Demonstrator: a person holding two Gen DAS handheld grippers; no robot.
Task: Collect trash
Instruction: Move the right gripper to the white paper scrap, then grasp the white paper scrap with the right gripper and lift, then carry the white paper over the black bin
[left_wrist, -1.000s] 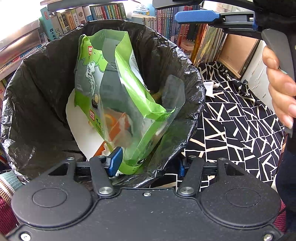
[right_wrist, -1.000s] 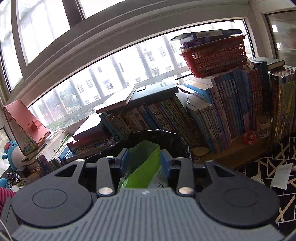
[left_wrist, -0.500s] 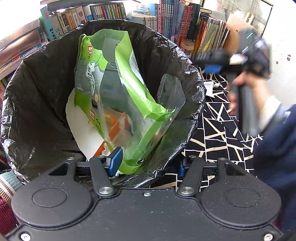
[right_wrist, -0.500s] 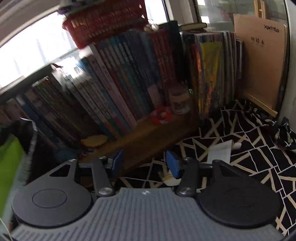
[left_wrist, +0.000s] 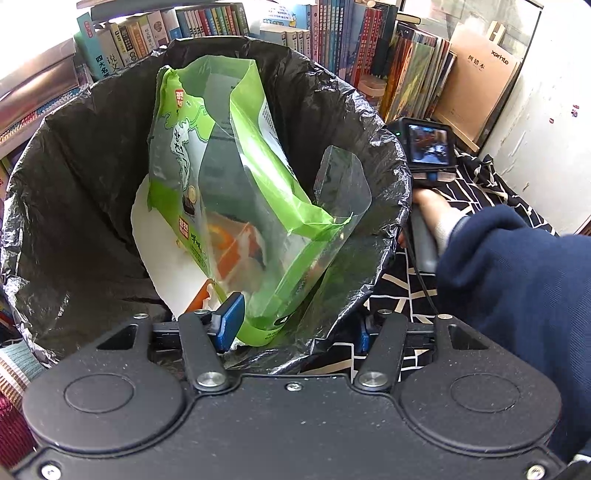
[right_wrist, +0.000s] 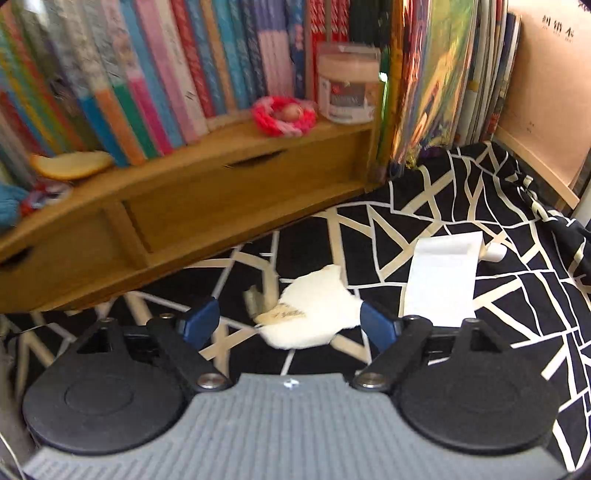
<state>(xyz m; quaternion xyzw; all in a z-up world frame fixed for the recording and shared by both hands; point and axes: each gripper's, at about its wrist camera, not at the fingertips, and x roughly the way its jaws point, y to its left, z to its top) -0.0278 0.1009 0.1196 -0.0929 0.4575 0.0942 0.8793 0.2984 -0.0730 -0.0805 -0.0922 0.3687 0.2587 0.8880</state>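
A bin lined with a black bag fills the left wrist view. A green and clear plastic snack bag stands inside it over white paper. My left gripper is open, its blue fingers on either side of the bin's near rim. In the right wrist view a torn white scrap lies on the black-and-white patterned cloth. My right gripper hangs open just over the scrap, one fingertip on each side. A folded white paper lies just right of the scrap.
A low wooden shelf with upright books, a jar and a pink crocheted ring stands behind the cloth. The right gripper's camera back and a navy sleeve show to the right of the bin. Books crowd behind the bin.
My right gripper swung away from above the bin, right and down to the cloth, and opened wider over the white scrap. The left gripper and the bin stayed put.
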